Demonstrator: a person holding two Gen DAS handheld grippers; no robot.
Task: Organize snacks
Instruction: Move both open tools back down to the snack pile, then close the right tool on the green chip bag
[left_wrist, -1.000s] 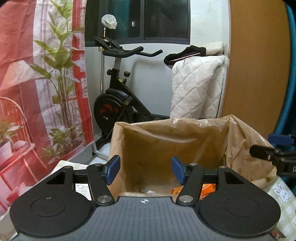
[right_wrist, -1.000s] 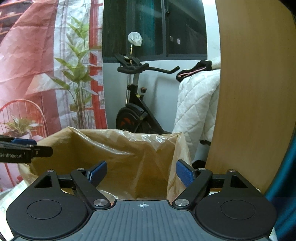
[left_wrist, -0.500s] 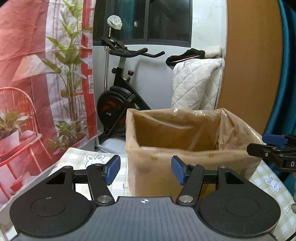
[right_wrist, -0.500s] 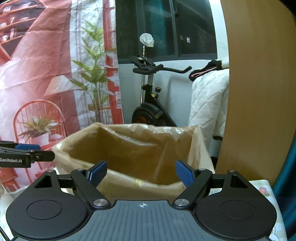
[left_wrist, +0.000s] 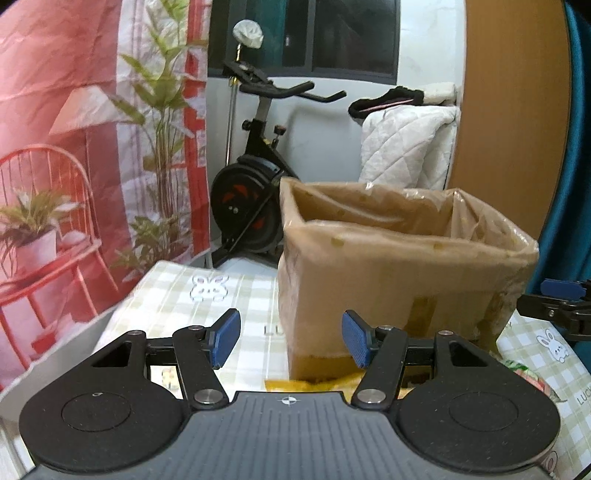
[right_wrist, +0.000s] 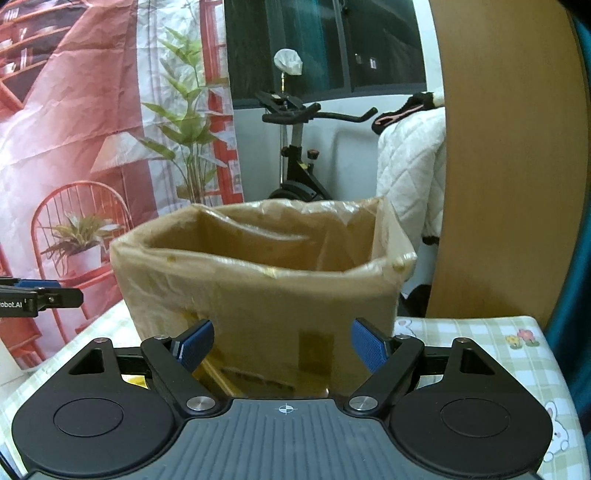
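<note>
A brown cardboard box (left_wrist: 388, 273) lined with a thin plastic bag stands on the checked tablecloth (left_wrist: 236, 295); it also shows in the right wrist view (right_wrist: 266, 295). Its inside is hidden from both views. My left gripper (left_wrist: 290, 341) is open and empty, just in front of the box's left part. My right gripper (right_wrist: 282, 345) is open and empty, close to the box's near wall. A yellow snack packet (left_wrist: 314, 384) lies at the box's foot, between the left fingers. The right gripper's tip (left_wrist: 554, 302) shows at the right edge of the left wrist view.
An exercise bike (left_wrist: 258, 192) stands behind the table. A white quilt (left_wrist: 406, 147) hangs at the back right beside a wooden panel (right_wrist: 509, 166). A red printed curtain (left_wrist: 74, 147) hangs on the left. The left gripper's tip (right_wrist: 37, 297) shows at the left edge.
Both grippers have pulled back and down from above the box opening. The box's inside no longer shows and its outer wall now faces me. Both stay open.
</note>
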